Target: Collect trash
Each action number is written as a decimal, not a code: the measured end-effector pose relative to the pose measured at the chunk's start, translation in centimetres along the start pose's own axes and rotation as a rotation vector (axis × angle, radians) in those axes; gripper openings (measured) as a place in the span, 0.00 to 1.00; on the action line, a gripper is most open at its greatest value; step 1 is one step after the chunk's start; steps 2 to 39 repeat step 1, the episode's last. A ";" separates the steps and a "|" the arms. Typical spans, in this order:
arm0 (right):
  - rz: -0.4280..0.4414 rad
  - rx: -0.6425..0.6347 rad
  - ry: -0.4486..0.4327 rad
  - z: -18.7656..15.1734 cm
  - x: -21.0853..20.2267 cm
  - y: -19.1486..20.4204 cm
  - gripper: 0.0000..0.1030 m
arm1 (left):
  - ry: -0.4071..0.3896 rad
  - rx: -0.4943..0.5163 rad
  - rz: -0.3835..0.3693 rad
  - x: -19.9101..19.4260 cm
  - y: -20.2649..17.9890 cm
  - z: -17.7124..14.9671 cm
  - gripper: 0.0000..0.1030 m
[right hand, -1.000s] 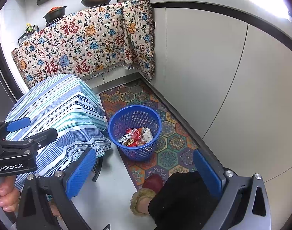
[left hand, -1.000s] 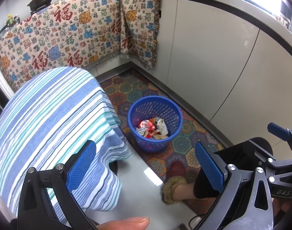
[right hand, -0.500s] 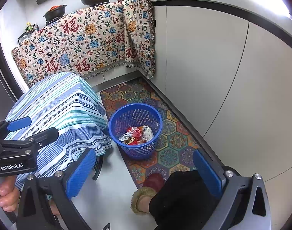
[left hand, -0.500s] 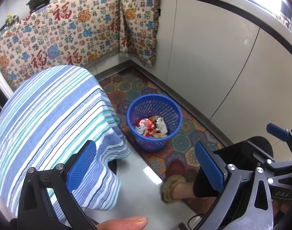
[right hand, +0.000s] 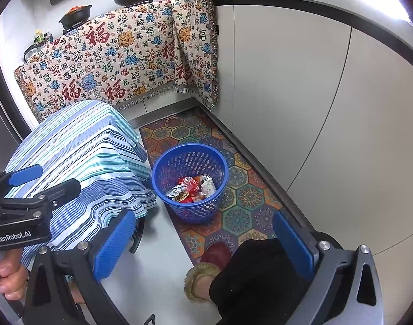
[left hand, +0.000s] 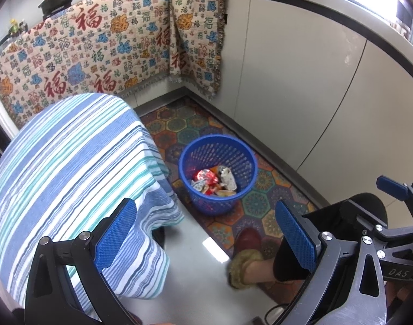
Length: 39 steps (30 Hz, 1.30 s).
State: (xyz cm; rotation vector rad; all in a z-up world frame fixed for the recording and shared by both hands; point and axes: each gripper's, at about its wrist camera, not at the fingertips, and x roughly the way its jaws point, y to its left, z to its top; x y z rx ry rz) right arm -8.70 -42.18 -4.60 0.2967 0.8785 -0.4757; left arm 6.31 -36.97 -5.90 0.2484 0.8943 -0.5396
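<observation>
A blue plastic basket (left hand: 241, 162) stands on the patterned floor mat (left hand: 195, 130); it also shows in the right wrist view (right hand: 165, 173). Crumpled wrappers and other trash (left hand: 214, 180) lie in its bottom, also seen in the right wrist view (right hand: 191, 188). My left gripper (left hand: 206, 233) is open and empty, held high above the floor in front of the basket. My right gripper (right hand: 203, 241) is open and empty too, at a similar height. The left gripper's body (right hand: 19, 211) shows at the left edge of the right wrist view.
A table under a blue striped cloth (left hand: 65, 168) stands left of the basket. White cabinets (left hand: 301, 86) line the right side. A patterned blanket (left hand: 103, 48) hangs over the back counter with pans on top. The person's slippered foot (left hand: 247, 252) stands on the mat.
Both views have drifted slightly; the basket sits a little lower in the frames. Both grippers stay open and empty.
</observation>
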 end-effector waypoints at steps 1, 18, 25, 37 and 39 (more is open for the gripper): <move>-0.003 0.001 0.001 0.0 0.0 0.0 1.00 | 0.000 0.000 -0.001 0.1 0.0 0.0 0.99; -0.003 0.001 0.001 0.0 0.0 0.0 1.00 | 0.000 0.000 -0.001 0.1 0.0 0.0 0.99; -0.003 0.001 0.001 0.0 0.0 0.0 1.00 | 0.000 0.000 -0.001 0.1 0.0 0.0 0.99; -0.003 0.001 0.001 0.0 0.0 0.0 1.00 | 0.000 0.000 -0.001 0.1 0.0 0.0 0.99; -0.003 0.001 0.001 0.0 0.0 0.0 1.00 | 0.000 0.000 -0.001 0.1 0.0 0.0 0.99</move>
